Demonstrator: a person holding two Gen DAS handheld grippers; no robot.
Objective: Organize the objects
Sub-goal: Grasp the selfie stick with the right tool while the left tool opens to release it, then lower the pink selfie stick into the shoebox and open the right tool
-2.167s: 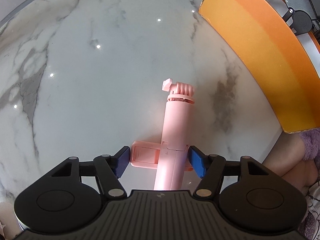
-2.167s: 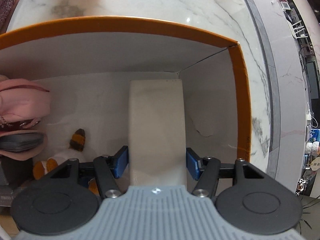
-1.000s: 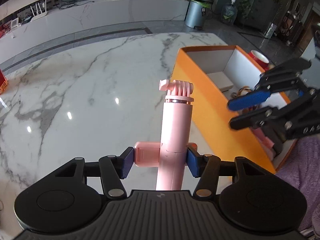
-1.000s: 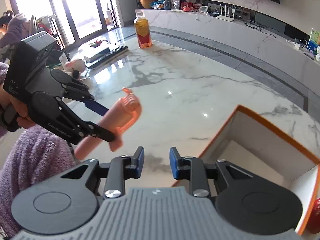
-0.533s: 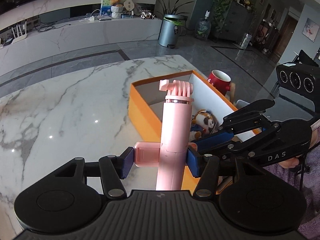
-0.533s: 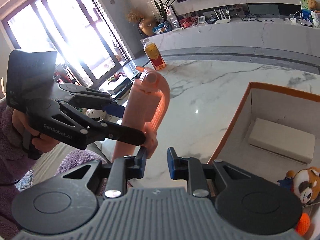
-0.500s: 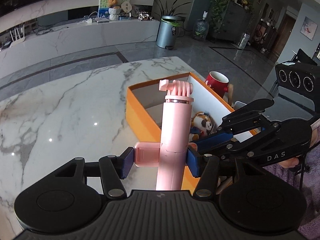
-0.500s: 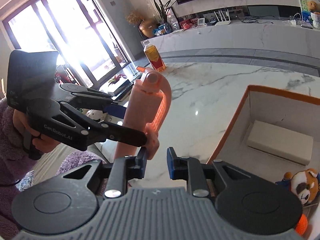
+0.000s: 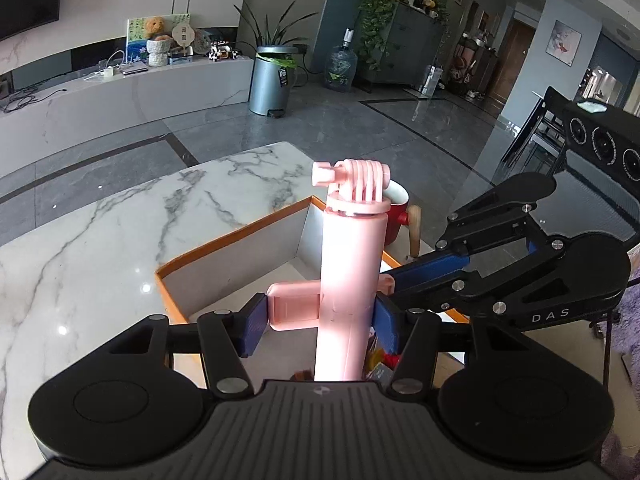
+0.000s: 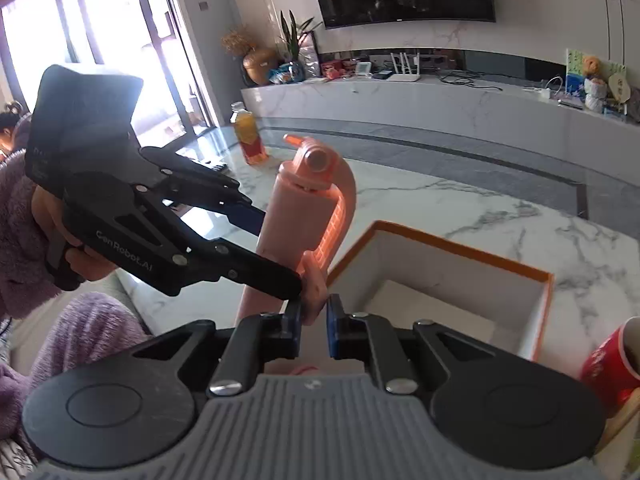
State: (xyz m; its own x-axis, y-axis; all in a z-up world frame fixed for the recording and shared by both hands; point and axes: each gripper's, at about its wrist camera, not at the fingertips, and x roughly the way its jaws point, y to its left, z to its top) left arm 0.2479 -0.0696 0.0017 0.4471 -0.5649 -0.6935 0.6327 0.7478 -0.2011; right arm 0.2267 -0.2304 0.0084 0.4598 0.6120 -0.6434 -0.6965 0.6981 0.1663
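Pale pink plastic selfie stick at centre frame; orange-rimmed, white-lined cardboard box behind; grey-veined white marble tabletop left; glossy red mug lower right.

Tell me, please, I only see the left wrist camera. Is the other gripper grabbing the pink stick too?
Observer: It looks like it. In the right wrist view the right gripper has just been closing, and its pads look pinched on a small tab low on the pink stick.
Operator: Who is holding my gripper?
Observer: A hand in a fuzzy purple sleeve grips the handle of the left gripper.
Operator: Is anything on the table behind the stick?
Observer: A bottle of orange drink stands on the marble table, beyond the stick.
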